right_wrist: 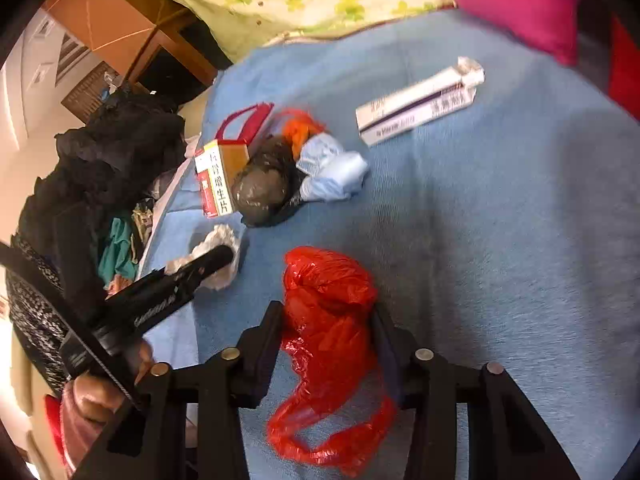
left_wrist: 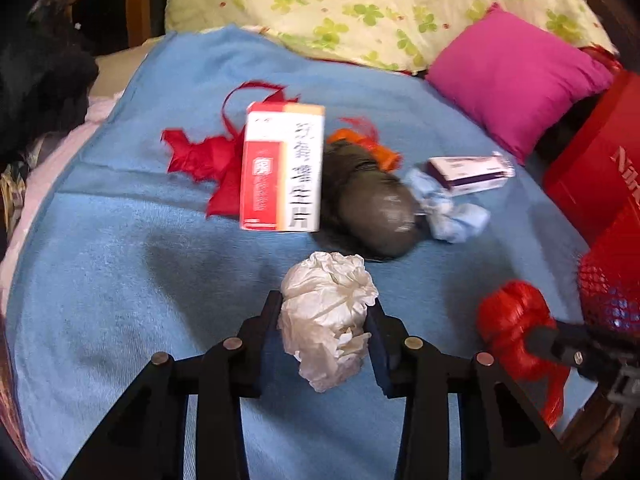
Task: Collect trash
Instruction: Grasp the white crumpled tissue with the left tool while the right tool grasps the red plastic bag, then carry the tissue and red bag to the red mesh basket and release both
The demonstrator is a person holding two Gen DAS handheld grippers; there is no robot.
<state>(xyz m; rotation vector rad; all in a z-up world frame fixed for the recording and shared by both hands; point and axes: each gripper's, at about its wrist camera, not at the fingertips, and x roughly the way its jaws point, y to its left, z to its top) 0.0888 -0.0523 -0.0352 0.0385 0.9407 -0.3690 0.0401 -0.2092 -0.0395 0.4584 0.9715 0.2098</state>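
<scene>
My left gripper (left_wrist: 325, 312) is shut on a crumpled white tissue (left_wrist: 328, 316) above the blue blanket (left_wrist: 120, 272); the tissue also shows in the right wrist view (right_wrist: 218, 254). My right gripper (right_wrist: 328, 316) is shut on a red plastic bag (right_wrist: 330, 320), which shows at the right of the left wrist view (left_wrist: 514, 324). Behind lie a red-and-white medicine box (left_wrist: 282, 168), a dark grey bundle (left_wrist: 370, 200), a crumpled light blue paper (left_wrist: 452, 210), a white-and-purple carton (left_wrist: 470, 172), orange plastic (left_wrist: 374, 144) and red paper with ribbon (left_wrist: 200, 156).
A magenta pillow (left_wrist: 516, 80) and a clover-print quilt (left_wrist: 380, 4) lie at the back. A red box (left_wrist: 600, 160) and a red mesh bag (left_wrist: 612, 292) sit at the right edge. Dark clothes (right_wrist: 100, 168) pile up left of the bed.
</scene>
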